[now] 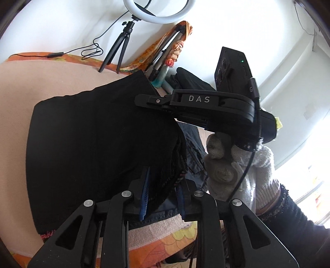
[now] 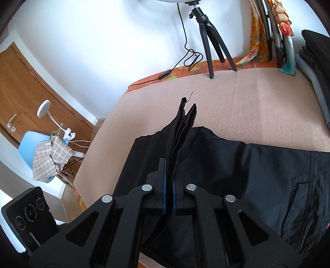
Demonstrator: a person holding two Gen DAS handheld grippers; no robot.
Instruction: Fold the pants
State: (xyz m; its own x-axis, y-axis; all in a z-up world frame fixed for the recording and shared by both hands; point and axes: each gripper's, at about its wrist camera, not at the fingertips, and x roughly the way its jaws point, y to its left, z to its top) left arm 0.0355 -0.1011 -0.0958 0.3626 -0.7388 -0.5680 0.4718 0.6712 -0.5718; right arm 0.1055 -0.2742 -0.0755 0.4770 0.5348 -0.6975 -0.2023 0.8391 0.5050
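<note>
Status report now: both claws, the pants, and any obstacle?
Right claw shut on pants hem. Left claw part open, fabric between its pads. Tripod stands on far edge of the blanket, apart from pants.

I am facing a plain white wall point(image 2: 103, 41), and daylight is pouring in from a bright window point(image 1: 309, 185) on my right. A ring light point(image 1: 155, 11) on a small black tripod point(image 2: 208, 41) is standing at the far edge of the bench point(image 2: 247, 92), which is wearing a pinkish blanket over an orange flowered cloth point(image 2: 185, 71). Off to my left a wooden door point(image 2: 31, 82) is showing, with a blue chair point(image 2: 25, 144) carrying a checked cloth point(image 2: 47, 158) and a white clip lamp point(image 2: 44, 107).
</note>
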